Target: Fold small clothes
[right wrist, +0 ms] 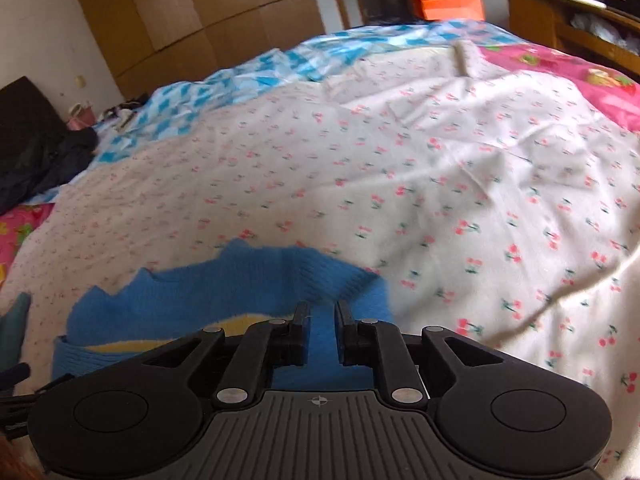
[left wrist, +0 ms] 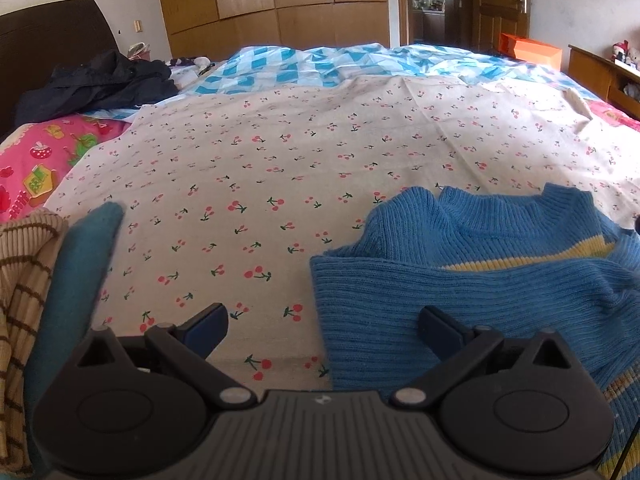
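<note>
We have a blue sweater (left wrist: 480, 280) lying on the bed near its front edge, on top of a cherry-print sheet (left wrist: 280, 152) that covers most of the bed. One sleeve looks already laid across the body below the collar, so we judge the folding begun but far from finished: the other side and the lengthwise fold are still to do, and the garment sits rumpled rather than flat. Our left tool (left wrist: 323, 326) is released, its fingers spread wide, one over the bare sheet and the other over the sleeve's edge, gripping nothing. Our right tool (right wrist: 321, 322) has its fingers drawn close with blue knit between them; they appear clenched on the sweater near the collar side, though blur in that view keeps us from being certain how firm the hold is. At the bed's left front corner lie a striped beige garment (left wrist: 20, 280) and a teal piece (left wrist: 80, 264), which we take to be small clothes not yet folded. Dark clothing (left wrist: 108, 80) is heaped by the headboard at the far left.
</note>
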`<state>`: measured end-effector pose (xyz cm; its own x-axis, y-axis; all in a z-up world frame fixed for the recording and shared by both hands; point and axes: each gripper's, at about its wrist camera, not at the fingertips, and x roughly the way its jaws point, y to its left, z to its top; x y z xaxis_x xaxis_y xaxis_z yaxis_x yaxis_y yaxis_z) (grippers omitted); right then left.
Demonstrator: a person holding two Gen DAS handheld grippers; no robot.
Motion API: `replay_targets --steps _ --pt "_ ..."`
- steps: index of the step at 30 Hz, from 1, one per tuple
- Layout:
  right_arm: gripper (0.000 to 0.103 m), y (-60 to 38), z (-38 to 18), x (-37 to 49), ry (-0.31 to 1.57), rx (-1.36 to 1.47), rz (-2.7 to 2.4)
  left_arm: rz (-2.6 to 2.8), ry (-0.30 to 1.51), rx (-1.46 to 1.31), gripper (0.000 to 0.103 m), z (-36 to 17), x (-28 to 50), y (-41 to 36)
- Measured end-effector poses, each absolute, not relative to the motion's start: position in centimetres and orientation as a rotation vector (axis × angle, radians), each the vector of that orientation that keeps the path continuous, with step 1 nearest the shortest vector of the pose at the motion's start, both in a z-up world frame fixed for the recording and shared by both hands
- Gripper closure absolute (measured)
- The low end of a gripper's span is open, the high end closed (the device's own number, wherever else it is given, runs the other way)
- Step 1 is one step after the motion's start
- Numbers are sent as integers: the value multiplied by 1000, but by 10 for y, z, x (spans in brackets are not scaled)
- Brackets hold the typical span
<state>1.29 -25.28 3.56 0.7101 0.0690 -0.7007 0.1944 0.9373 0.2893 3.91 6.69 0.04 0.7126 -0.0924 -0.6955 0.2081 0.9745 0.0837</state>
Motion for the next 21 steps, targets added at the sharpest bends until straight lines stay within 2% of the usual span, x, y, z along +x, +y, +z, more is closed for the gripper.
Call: replay_targets --steps 3,4,5,6,13,21 --pt "86 -199 47 47 808 316 154 -172 783 160 0 1 38 70" --pt "82 -180 48 59 824 293 218 -179 790 159 0 1 39 71" --pt "74 -163 46 73 857 287 273 -177 791 157 0 1 40 72" --pt "73 -147 44 87 887 306 311 -174 789 156 0 1 39 73" --pt "71 -72 29 147 1024 328 413 -181 811 129 0 0 41 81" --pt "72 -31 38 165 1057 -48 547 -226 824 80 0 4 41 88"
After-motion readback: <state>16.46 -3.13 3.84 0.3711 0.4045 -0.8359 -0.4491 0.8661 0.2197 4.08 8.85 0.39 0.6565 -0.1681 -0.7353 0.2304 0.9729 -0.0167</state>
